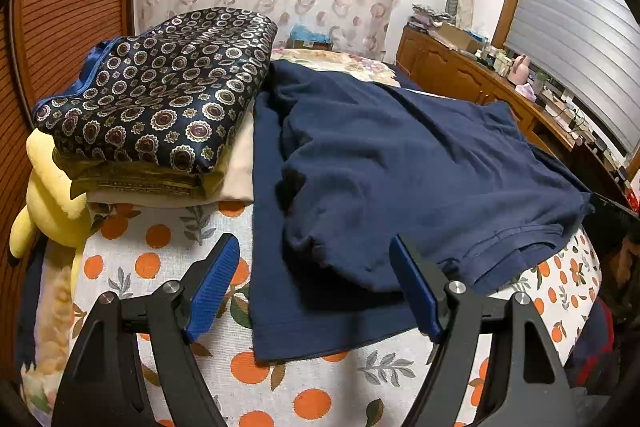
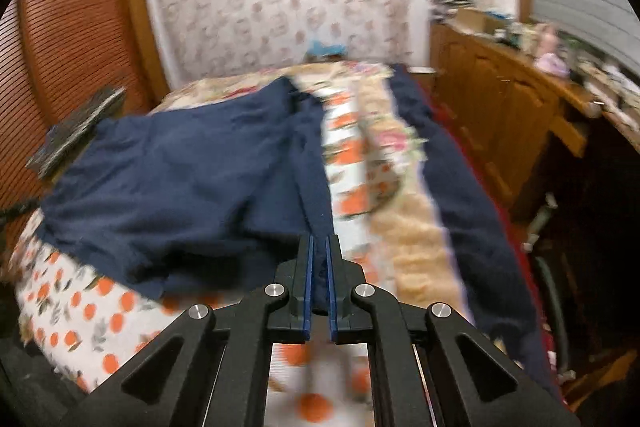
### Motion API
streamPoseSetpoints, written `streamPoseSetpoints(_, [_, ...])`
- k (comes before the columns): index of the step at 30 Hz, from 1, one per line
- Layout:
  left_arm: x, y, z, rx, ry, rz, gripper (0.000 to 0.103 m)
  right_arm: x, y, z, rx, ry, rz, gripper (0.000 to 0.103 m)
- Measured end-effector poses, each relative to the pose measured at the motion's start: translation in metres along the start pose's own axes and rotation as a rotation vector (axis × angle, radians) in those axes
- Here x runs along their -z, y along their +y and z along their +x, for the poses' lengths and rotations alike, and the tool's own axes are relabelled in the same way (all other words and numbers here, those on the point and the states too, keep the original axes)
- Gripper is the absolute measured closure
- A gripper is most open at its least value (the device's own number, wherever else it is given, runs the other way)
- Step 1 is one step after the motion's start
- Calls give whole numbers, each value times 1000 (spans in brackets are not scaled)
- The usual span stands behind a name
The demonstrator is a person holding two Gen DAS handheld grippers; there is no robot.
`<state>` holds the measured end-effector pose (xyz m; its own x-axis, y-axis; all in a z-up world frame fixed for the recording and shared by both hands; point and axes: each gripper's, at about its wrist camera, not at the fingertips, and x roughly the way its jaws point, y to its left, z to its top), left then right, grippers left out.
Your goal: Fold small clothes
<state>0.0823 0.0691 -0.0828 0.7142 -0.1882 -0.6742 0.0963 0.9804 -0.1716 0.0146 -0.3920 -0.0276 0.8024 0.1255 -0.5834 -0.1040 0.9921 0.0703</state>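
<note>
A navy blue garment (image 1: pixel 400 163) lies on the orange-print bed cover (image 1: pixel 280 387), partly folded over itself with a flap on top. My left gripper (image 1: pixel 316 259) is open, its blue pads on either side of the garment's near folded edge, holding nothing. In the right wrist view the same garment (image 2: pixel 180 179) spreads to the left. My right gripper (image 2: pixel 319 247) is shut on the garment's right edge, with navy cloth pinched between the blue pads. That view is blurred by motion.
A stack of folded patterned cloths (image 1: pixel 160 99) sits at the left with a yellow plush toy (image 1: pixel 48 203) beside it. A wooden sideboard (image 1: pixel 500 91) with clutter runs along the right. A navy blanket strip (image 2: pixel 460 187) lies along the bed's right side.
</note>
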Motion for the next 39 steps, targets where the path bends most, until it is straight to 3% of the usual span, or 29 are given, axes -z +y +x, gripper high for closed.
streamPoseSetpoints(3, [-1,1,3,-8,4,6,25,4,-8,11,33,53,5,97])
streamPoseSetpoints(7, [-3,3,5,-17,6,6,25,5,3,8,37,35,-33,93])
streamPoseSetpoints(11, [-2,5,9,-24,18,11,25,-2,15,2,49,-4,-63,59])
streamPoseSetpoints(14, [-2,7,15,-22,35,2,25,-3,29,3,7,-26,-75,48])
streamPoseSetpoints(22, [0,11,27,-33,68,-3,25,3,63,29,-83,3,-132,46])
streamPoseSetpoints(27, [1,12,31,-36,80,-11,25,7,80,43,-134,18,-176,39])
streamPoseSetpoints(39, [5,13,35,-29,88,-8,25,8,72,61,-130,66,-179,38])
